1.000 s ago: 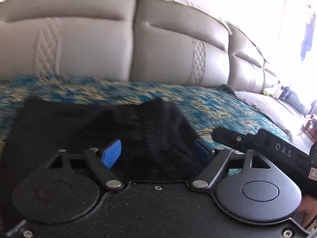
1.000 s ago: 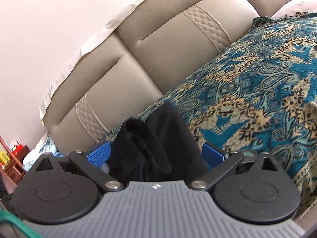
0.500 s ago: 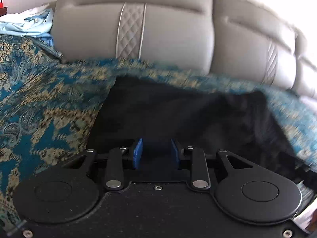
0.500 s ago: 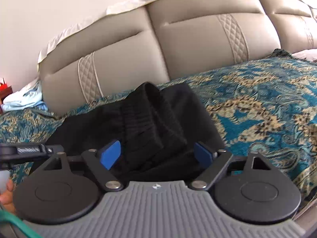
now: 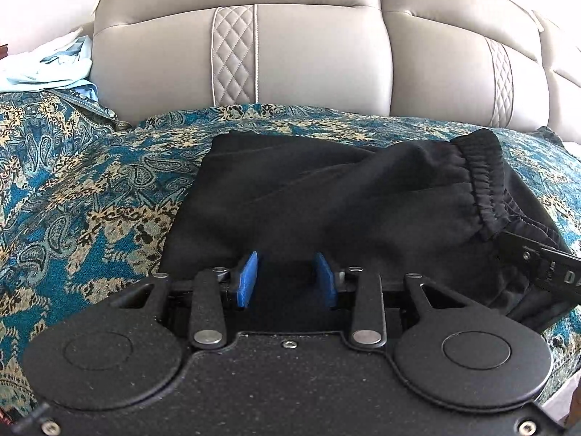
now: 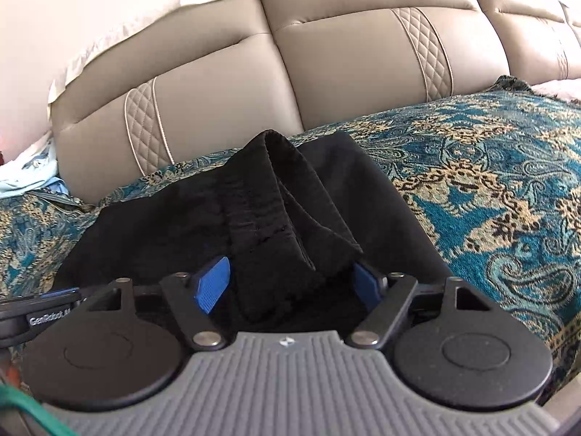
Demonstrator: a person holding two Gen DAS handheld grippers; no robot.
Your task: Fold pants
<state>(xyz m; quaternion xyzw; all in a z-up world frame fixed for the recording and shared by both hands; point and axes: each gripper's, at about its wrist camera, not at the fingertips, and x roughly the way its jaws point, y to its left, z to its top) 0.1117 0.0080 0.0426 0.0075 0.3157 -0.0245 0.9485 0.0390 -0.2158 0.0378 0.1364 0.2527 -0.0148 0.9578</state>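
Black pants [image 5: 326, 196] lie folded in a bundle on the patterned teal bedspread [image 5: 83, 196], the elastic waistband [image 5: 483, 178] bunched at the right. My left gripper [image 5: 286, 279] is at the bundle's near edge, its blue pads partly closed with a gap and black cloth between them. In the right wrist view the pants [image 6: 276, 225] rise in a fold between the pads of my right gripper [image 6: 290, 285], which stands wide open around the cloth. Whether either gripper pinches cloth is hidden.
A padded beige headboard [image 5: 308, 58] runs behind the bed. Light blue cloth [image 5: 47, 69] is heaped at the far left. The right gripper's arm [image 5: 541, 265] shows at the right edge of the left wrist view. Bedspread extends right [image 6: 490, 181].
My left gripper has swung left along the pants' near edge and its pads have narrowed from wide open. The right gripper stays open around the raised fold, now closer to it.
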